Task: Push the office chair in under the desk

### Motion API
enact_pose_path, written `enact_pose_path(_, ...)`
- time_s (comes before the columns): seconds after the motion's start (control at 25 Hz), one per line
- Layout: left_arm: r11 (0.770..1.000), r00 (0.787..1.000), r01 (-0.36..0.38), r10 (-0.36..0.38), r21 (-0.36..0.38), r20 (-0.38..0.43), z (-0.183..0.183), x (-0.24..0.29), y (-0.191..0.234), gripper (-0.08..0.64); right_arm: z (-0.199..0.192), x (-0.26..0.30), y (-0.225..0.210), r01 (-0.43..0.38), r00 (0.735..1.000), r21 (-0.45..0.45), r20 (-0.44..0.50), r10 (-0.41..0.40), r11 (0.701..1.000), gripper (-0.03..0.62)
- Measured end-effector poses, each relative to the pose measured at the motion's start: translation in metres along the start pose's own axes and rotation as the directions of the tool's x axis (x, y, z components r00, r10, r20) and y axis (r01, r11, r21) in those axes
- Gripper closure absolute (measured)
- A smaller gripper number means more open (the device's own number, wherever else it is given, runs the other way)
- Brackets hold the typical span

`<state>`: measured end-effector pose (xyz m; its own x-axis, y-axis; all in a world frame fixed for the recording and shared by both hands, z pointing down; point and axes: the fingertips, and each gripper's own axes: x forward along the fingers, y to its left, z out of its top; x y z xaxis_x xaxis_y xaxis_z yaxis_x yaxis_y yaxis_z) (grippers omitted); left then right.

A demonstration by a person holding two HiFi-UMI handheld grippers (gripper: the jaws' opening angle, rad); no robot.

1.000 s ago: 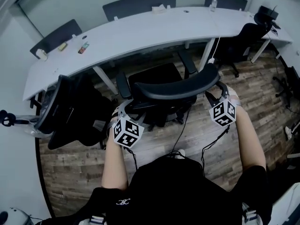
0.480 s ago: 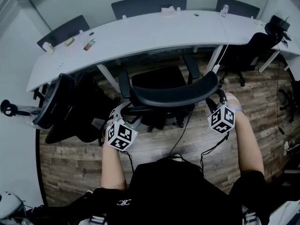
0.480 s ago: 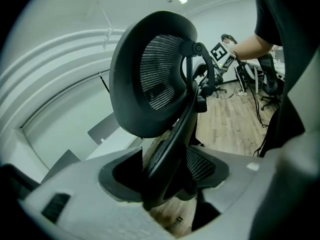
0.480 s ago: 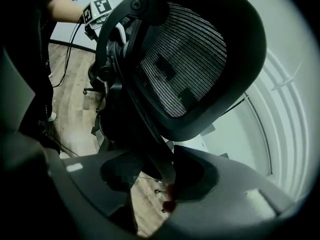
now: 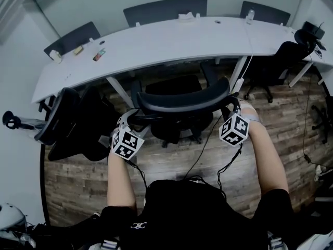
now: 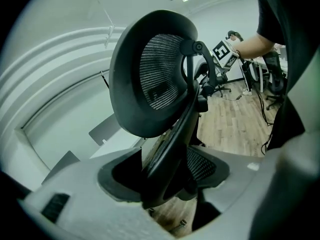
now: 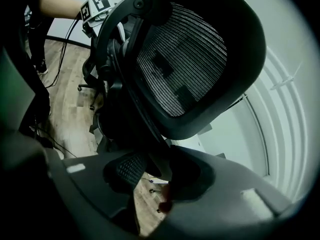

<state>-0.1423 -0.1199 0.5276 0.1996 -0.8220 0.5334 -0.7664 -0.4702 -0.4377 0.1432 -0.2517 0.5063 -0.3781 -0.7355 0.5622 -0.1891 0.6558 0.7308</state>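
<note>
View from above, looking steeply down on a curved white counter (image 5: 156, 43) that arcs across the top of the frame, over a wooden floor (image 5: 166, 163). At the far left, a second black chair (image 5: 67, 121) stands turned sideways beside the counter's left end, and a few small items (image 5: 98, 54) lie on the counter top at upper left.

Left of centre, the left claw (image 5: 128, 121) reaches up from the person's forearm to the left end of the office chair (image 5: 182, 100). The chair sits at the centre of the frame with its curved backrest towards the person. Its seat is partly beneath the counter's near edge, while the backrest is out over the floor. Right of centre, the right claw (image 5: 230, 105) meets the right end of the same backrest. A bottle (image 5: 250, 15) stands on the counter at upper right, and a third black chair (image 5: 283, 51) sits at the right end.

In the left gripper view, the left claw (image 6: 165, 184) fills the bottom of the frame. Its jaws are drawn in on the dark rim of the mesh backrest, which rises between them to the upper centre.

In the right gripper view, the right claw (image 7: 160, 179) sits at the bottom. Its jaws have just been closing and stand partway in, gripping the backrest rim that runs between them. The mesh backrest spreads across the upper right.
</note>
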Motion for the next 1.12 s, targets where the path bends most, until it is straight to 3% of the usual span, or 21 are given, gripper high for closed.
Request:
enact_pose_path(0.4,0.999,1.000,0.015,-0.015,0.030,-0.018,0.016,0.039,0.031,0.276,-0.004,0.035,-0.033,0.001,1.000,-0.100,-0.019,-0.003,0.995,0.460)
enact_pose_path(0.76,0.997,0.997,0.012,-0.006,0.080,-0.072,0.010,0.056,0.049,0.282,0.003,0.048,-0.041,-0.002,1.000,-0.118,-0.012,0.000,0.993,0.463)
enact_pose_path(1.12,0.996,0.998,0.023,-0.017,0.088,-0.066,0.014,0.067,0.057,0.288,0.002,0.058,-0.051,0.012,1.000,-0.097,-0.015,-0.014,0.995,0.460)
